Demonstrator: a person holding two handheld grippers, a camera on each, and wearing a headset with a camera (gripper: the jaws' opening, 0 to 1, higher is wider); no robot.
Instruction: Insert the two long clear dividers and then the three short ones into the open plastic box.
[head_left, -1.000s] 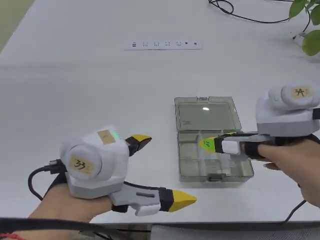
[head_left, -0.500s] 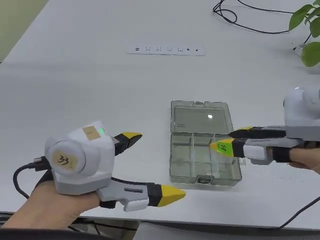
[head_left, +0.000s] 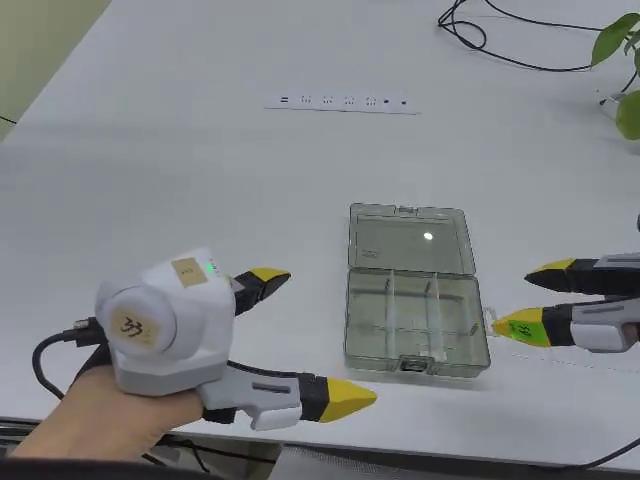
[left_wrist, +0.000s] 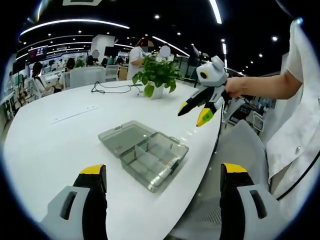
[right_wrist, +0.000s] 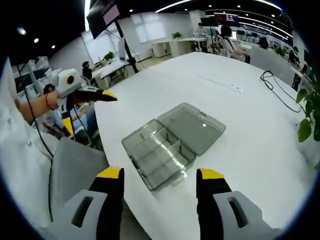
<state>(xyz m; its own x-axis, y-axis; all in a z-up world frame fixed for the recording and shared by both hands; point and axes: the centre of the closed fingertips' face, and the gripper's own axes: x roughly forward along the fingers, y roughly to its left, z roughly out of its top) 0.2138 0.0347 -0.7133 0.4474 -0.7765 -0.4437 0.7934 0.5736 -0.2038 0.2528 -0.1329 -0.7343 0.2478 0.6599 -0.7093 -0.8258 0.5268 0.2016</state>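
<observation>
The grey clear plastic box (head_left: 415, 322) lies open near the table's front edge, its lid (head_left: 410, 240) flat behind it. Clear dividers (head_left: 391, 300) stand inside the tray and split it into several compartments. My left gripper (head_left: 312, 338) hovers open and empty to the left of the box. My right gripper (head_left: 525, 298) is open and empty just right of the tray, not touching it. In the left gripper view the box (left_wrist: 150, 155) lies ahead of the open left gripper (left_wrist: 162, 172). In the right gripper view the box (right_wrist: 160, 150) lies beyond the open right gripper (right_wrist: 160, 175).
A white power strip (head_left: 343, 102) lies far back on the white table (head_left: 180, 190). A black cable (head_left: 500, 45) and plant leaves (head_left: 625, 60) sit at the back right. The table's front edge runs close under both grippers.
My right gripper has drawn back to the right, from above the tray to beside it. The left gripper has stayed about where it was. The head camera shifted.
</observation>
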